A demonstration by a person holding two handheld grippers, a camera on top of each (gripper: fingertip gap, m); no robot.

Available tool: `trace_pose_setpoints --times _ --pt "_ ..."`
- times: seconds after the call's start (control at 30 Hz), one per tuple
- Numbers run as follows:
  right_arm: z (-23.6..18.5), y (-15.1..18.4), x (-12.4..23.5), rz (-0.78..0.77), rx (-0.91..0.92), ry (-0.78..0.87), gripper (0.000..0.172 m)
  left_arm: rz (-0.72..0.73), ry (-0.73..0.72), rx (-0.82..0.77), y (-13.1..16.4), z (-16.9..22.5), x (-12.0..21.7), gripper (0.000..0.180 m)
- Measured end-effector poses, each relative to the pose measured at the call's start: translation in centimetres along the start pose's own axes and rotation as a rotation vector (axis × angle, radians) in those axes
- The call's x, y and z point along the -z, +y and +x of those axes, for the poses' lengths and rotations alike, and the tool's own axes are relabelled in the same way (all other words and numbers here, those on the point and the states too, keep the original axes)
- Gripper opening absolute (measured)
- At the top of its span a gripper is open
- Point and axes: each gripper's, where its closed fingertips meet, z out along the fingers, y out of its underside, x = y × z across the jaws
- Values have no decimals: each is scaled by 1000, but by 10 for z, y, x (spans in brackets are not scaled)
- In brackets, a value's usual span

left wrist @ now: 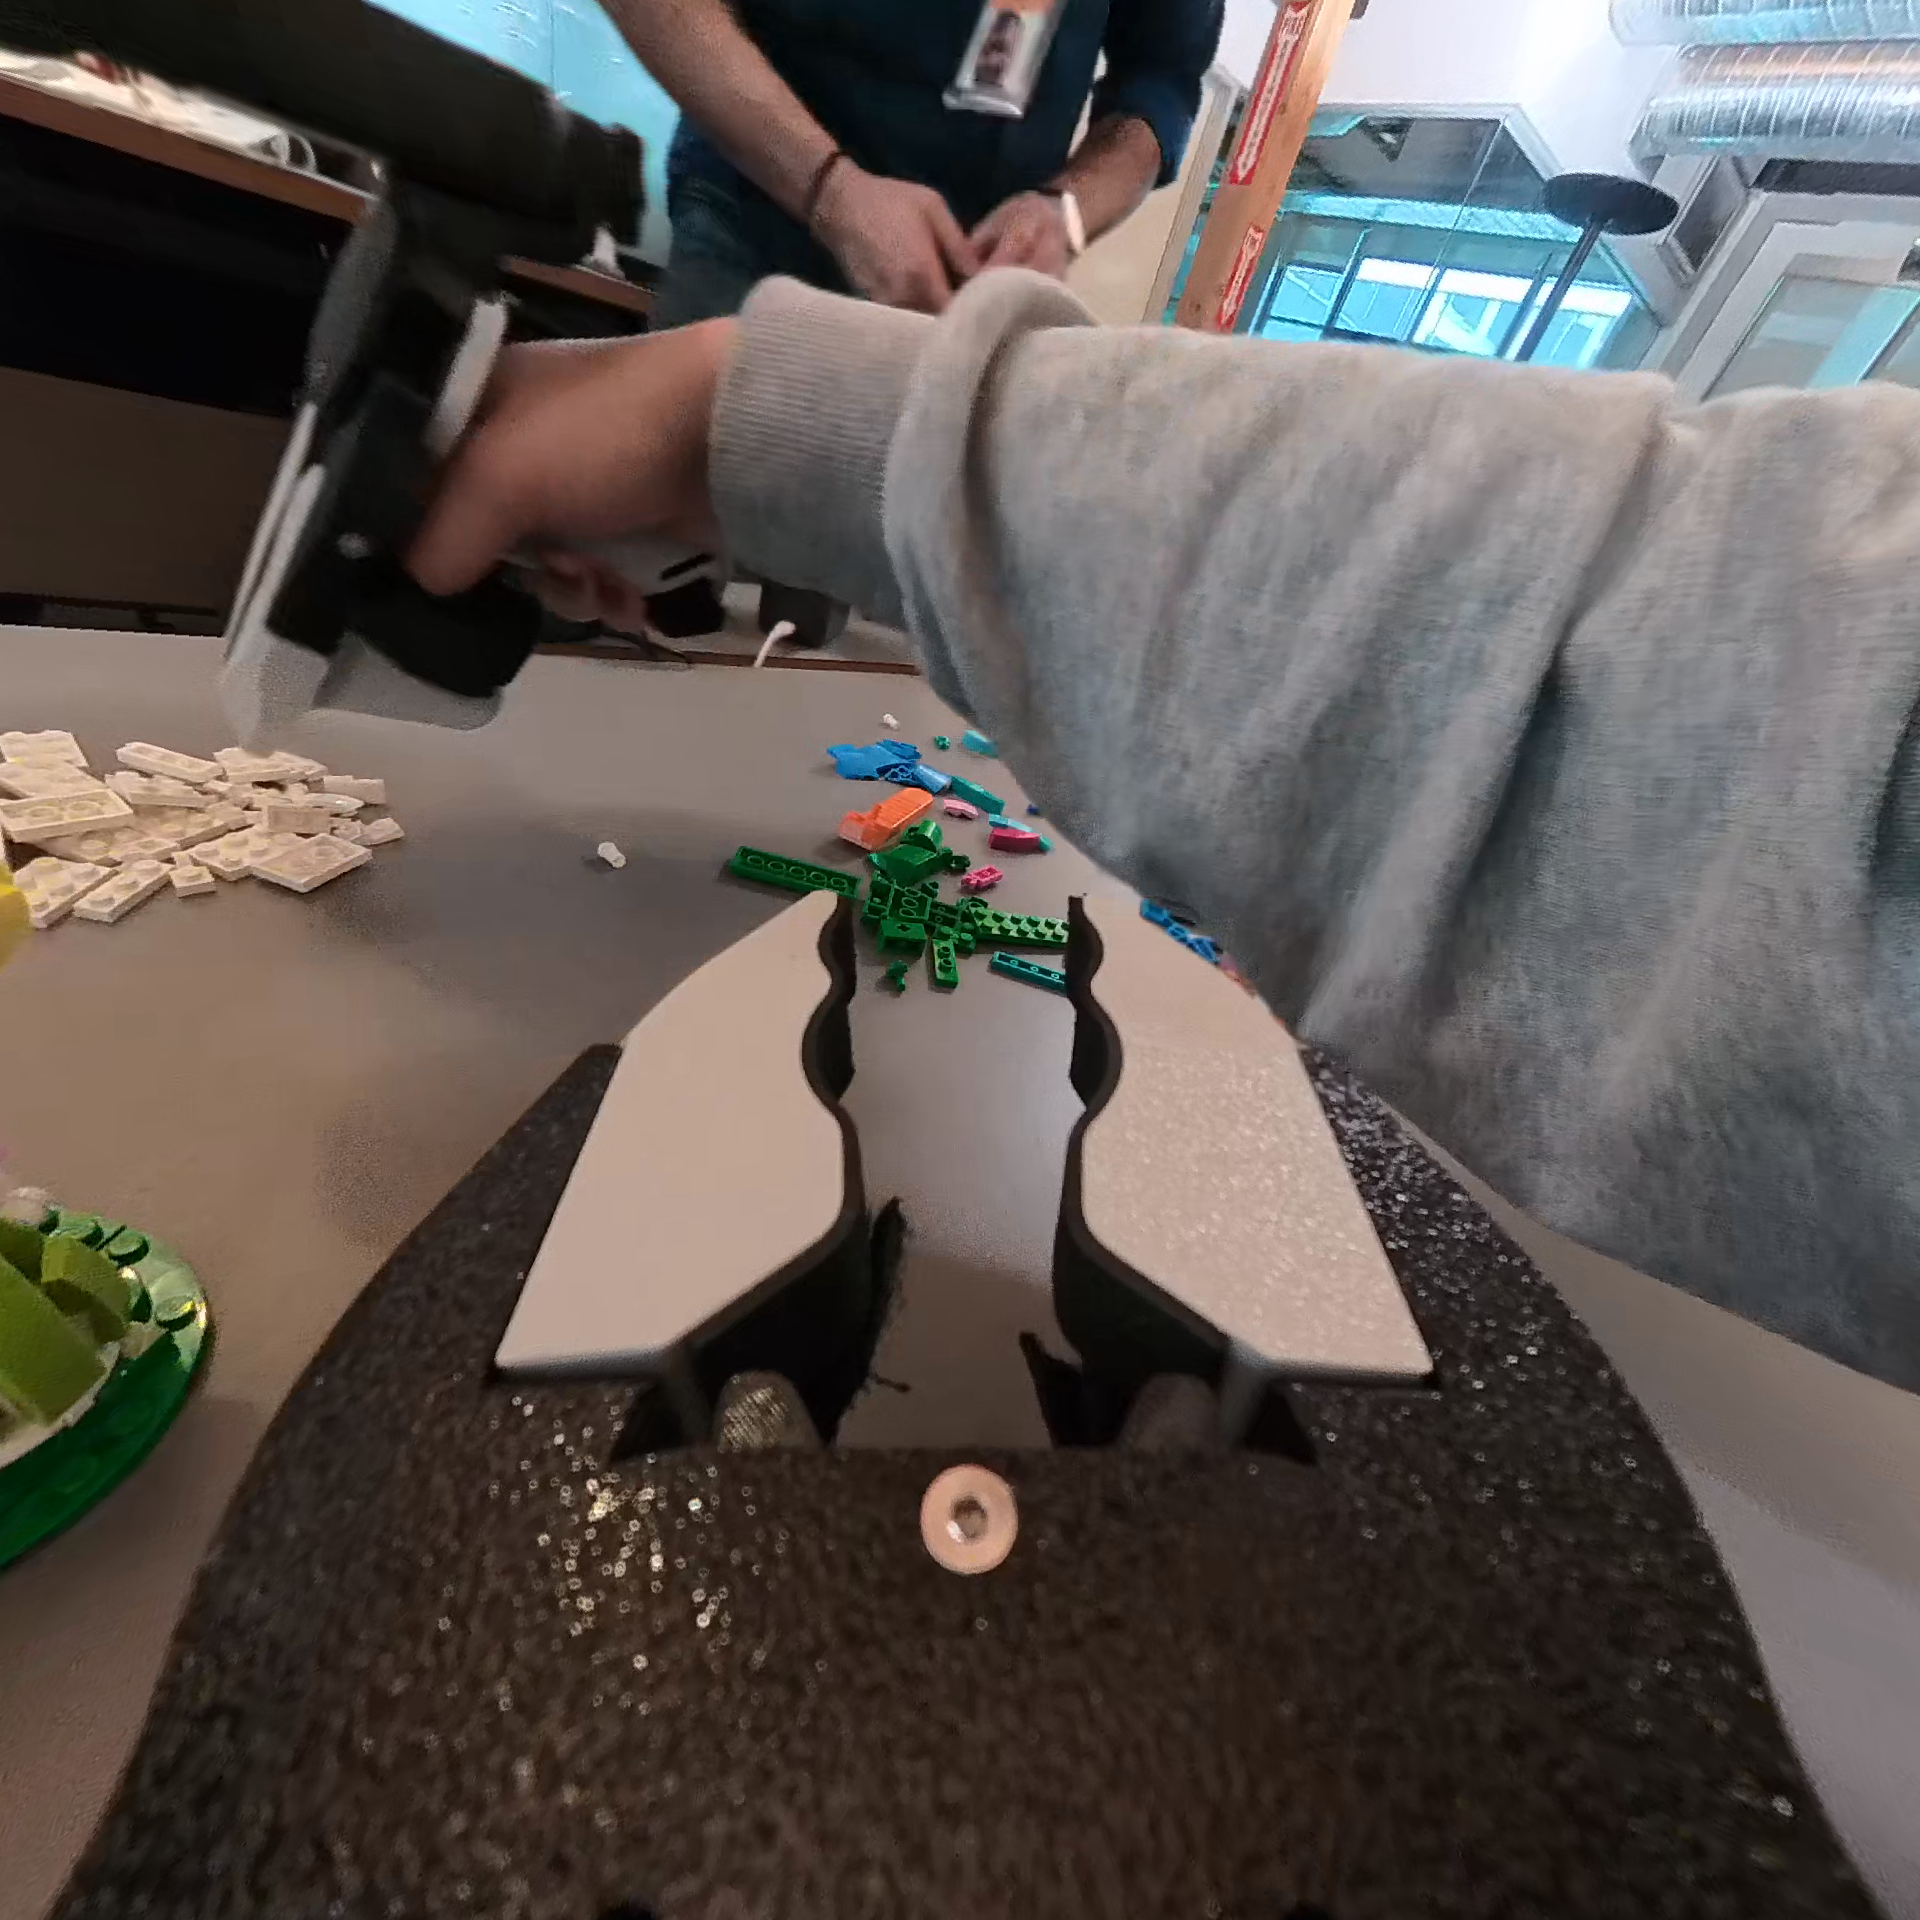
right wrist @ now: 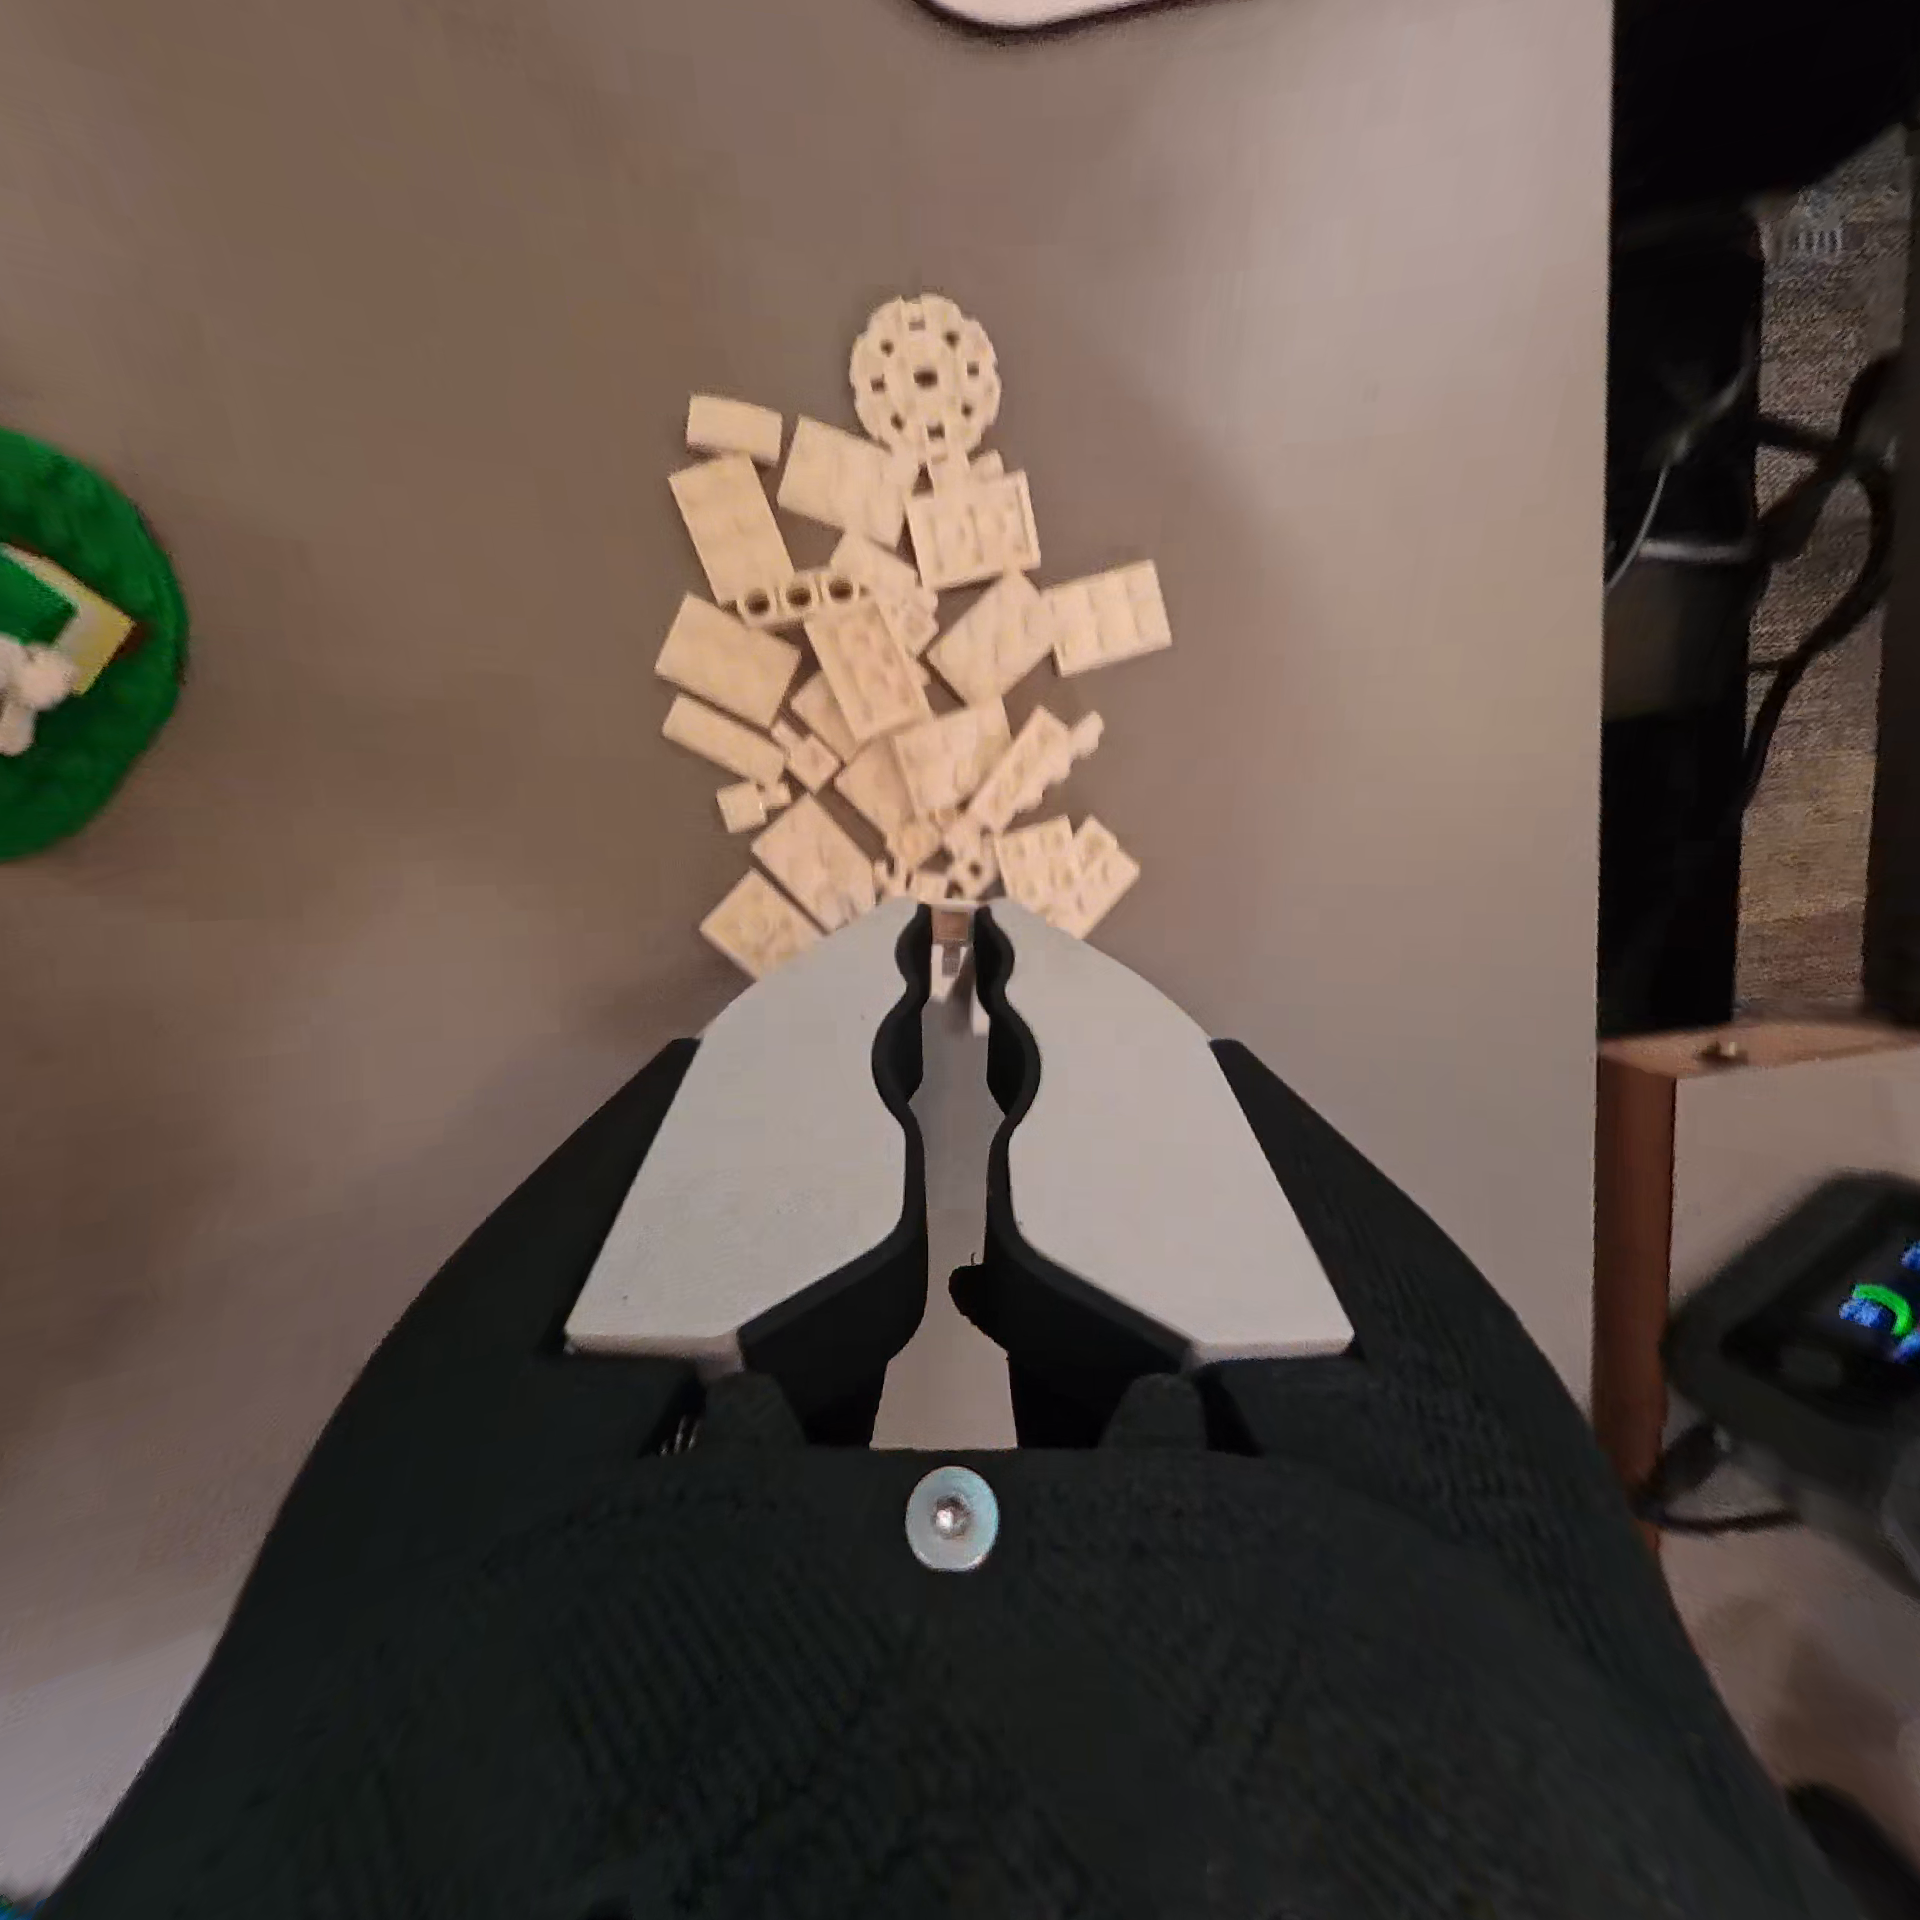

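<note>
Right tool [right wrist: 948, 920] nipping small white brick [right wrist: 948, 951], part hidden; left tool [left wrist: 956, 914] wide, bare.

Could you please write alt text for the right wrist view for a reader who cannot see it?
The right gripper pinches a small white brick at its fingertips, above a pile of white bricks on a grey table; a green round model sits left.
</note>
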Motion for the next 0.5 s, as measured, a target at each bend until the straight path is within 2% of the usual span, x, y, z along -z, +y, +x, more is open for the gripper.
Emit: trace_pose_setpoints --times 0.1,0.17,0.23,0.5 --pt "-3 -9 -11 -25 27 -3 6 0 3 1 0 0 0 38" --pt "-7 -13 -9 9 1 -22 19 1 2 3 0 0 0 38" --pt "-10 -6 0 24 -19 -55 24 0 2 6 0 0 0 38" --pt "-38 85 27 -146 124 -168 25 -4 1 5 1 0 -1 38"
